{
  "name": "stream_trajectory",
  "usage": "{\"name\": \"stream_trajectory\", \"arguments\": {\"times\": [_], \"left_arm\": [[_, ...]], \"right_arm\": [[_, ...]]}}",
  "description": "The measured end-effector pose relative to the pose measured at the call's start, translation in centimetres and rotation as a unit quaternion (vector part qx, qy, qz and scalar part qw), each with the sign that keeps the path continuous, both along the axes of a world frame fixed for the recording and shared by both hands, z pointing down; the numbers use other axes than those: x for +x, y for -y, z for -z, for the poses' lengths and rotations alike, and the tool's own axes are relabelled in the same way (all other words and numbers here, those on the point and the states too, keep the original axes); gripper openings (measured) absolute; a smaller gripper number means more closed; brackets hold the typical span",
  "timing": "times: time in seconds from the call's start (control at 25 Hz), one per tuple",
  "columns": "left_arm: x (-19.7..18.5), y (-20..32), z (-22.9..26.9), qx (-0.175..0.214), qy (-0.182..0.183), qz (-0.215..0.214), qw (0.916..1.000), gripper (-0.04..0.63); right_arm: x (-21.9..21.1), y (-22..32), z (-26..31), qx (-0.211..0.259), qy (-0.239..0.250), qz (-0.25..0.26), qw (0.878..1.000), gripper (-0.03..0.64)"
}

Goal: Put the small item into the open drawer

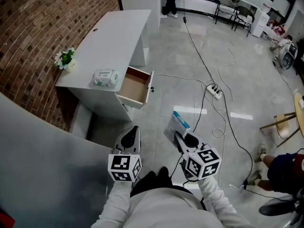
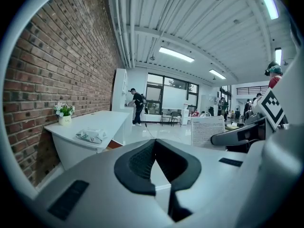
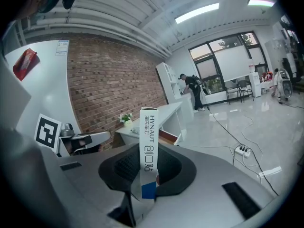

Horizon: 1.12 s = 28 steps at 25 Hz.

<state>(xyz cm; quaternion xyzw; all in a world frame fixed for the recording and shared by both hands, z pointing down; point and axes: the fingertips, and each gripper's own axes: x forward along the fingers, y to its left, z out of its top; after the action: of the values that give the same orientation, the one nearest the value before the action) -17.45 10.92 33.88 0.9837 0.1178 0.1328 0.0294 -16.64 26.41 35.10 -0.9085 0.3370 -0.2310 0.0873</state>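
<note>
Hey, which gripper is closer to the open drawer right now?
Left. The open drawer lies almost straight ahead of the left gripper. The right gripper, shut on the small box, is farther off to the drawer's right.

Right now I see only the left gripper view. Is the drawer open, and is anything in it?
Observer: It is open. In the head view the drawer stands pulled out of the desk, and its wooden bottom is bare.
Operator: Does the right gripper hold the item?
Observer: Yes. In the right gripper view the right gripper has its jaws shut on a thin white box, which stands upright with a blue patch near its lower end.
Operator: Does something lie on the floor near the drawer?
Observer: A power strip with its cables lies on the floor, off to the right of the drawer and apart from it.
</note>
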Motion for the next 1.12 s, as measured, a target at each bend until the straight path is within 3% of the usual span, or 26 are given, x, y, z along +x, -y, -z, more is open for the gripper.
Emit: {"name": "stream_trajectory", "arguments": {"times": [0.52,1.12], "left_arm": [[3.9,-0.7,-1.0,0.012,0.018,0.006,0.9997,0.017],[18.7,5.5,-3.2,0.001,0.04,0.009,0.9991,0.017]], "right_arm": [[4.0,0.1,-1.3,0.001,0.022,0.016,1.0,0.095],[18.0,6.7,-2.7,-0.021,0.032,0.029,0.999,0.096]]}}
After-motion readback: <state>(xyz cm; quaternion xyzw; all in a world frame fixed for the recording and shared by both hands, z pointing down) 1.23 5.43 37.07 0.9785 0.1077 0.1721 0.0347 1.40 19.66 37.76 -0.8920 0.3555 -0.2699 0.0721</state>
